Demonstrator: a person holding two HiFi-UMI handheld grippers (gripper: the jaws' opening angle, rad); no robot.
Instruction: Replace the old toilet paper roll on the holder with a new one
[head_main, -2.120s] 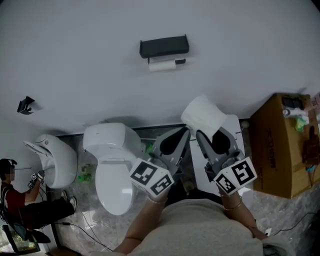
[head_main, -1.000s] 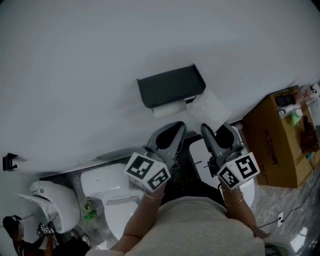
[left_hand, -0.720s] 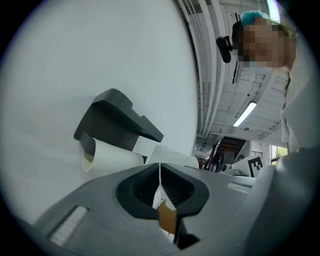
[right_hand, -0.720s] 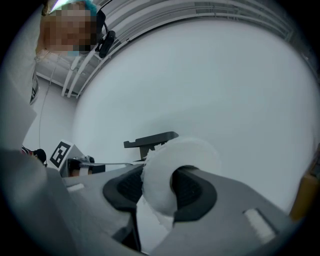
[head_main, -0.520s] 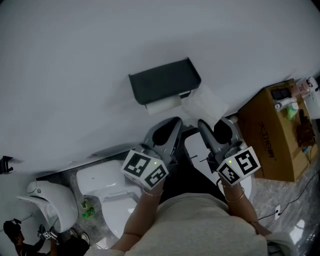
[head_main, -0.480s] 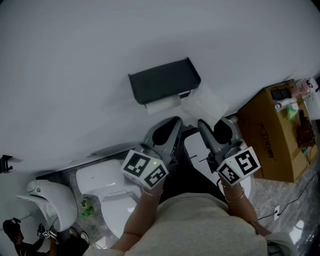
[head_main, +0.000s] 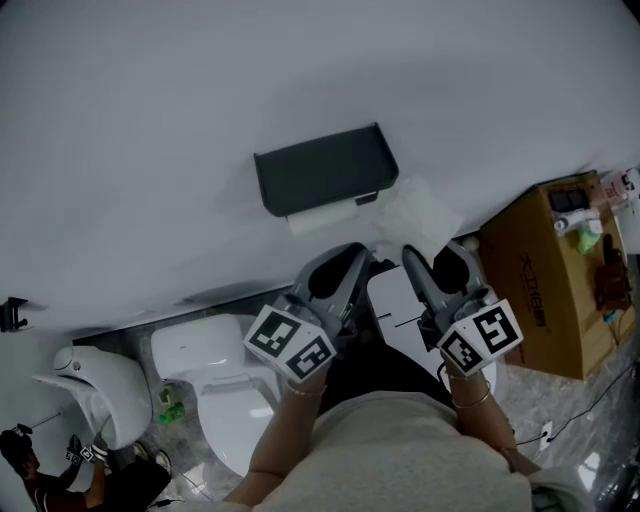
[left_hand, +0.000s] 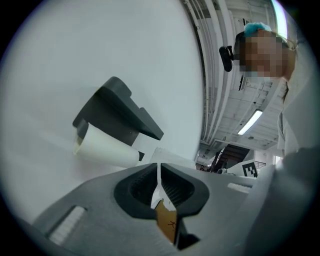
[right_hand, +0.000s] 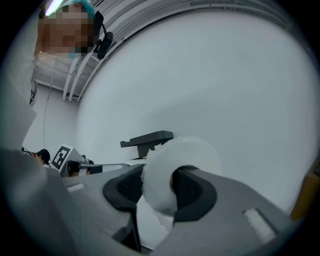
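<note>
A black wall holder (head_main: 320, 168) carries the old white roll (head_main: 322, 217) under its shelf. My right gripper (head_main: 418, 258) is shut on the new, fluffy white roll (head_main: 420, 213), which it holds level just right of the holder, close to the wall. In the right gripper view the new roll (right_hand: 175, 172) fills the space between the jaws, with the holder (right_hand: 147, 138) behind it. My left gripper (head_main: 345, 262) hovers below the old roll. Its jaws (left_hand: 159, 172) are pressed together on a thin scrap of brown card and white paper (left_hand: 166, 220). The holder (left_hand: 117, 112) and old roll (left_hand: 107, 150) lie ahead of it, untouched.
A white toilet (head_main: 225, 385) stands below left, and a second white fixture (head_main: 95, 385) is further left. A brown cardboard box (head_main: 560, 275) with small items on top sits at the right. A white bin (head_main: 405, 310) is under the grippers. A person (head_main: 30, 475) crouches at the bottom left corner.
Compared with two seconds ago the holder looks much larger and nearer. Over the last second both grippers have stayed almost still, and the new roll is still in the right jaws.
</note>
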